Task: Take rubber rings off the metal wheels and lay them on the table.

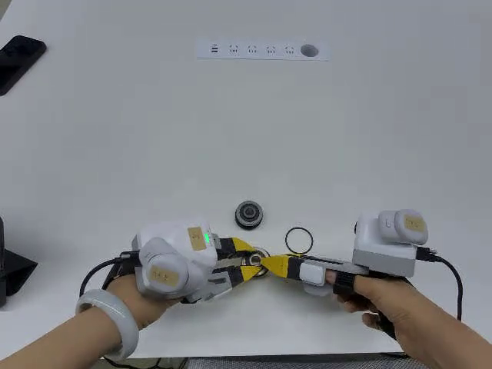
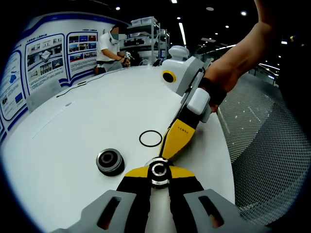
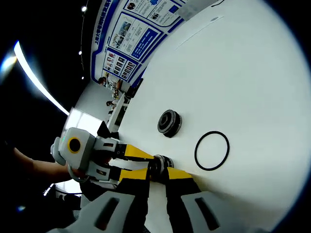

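Near the table's (image 1: 154, 138) front edge the left tool (image 1: 249, 260) and the right tool (image 1: 270, 265) meet tip to tip. The left tool's yellow jaws pinch a small metal wheel (image 2: 159, 170) from both sides. The right tool reaches in from 3 o'clock with its jaws pressed together at that wheel's rim; I cannot tell whether they nip the rubber itself. In the head view a second wheel (image 1: 249, 214) lies flat on the table at 12 o'clock of the pinched one. A loose rubber ring (image 1: 299, 241) lies flat at 2 o'clock, apart from both. A white power strip (image 1: 261, 51) lies well away at 12 o'clock.
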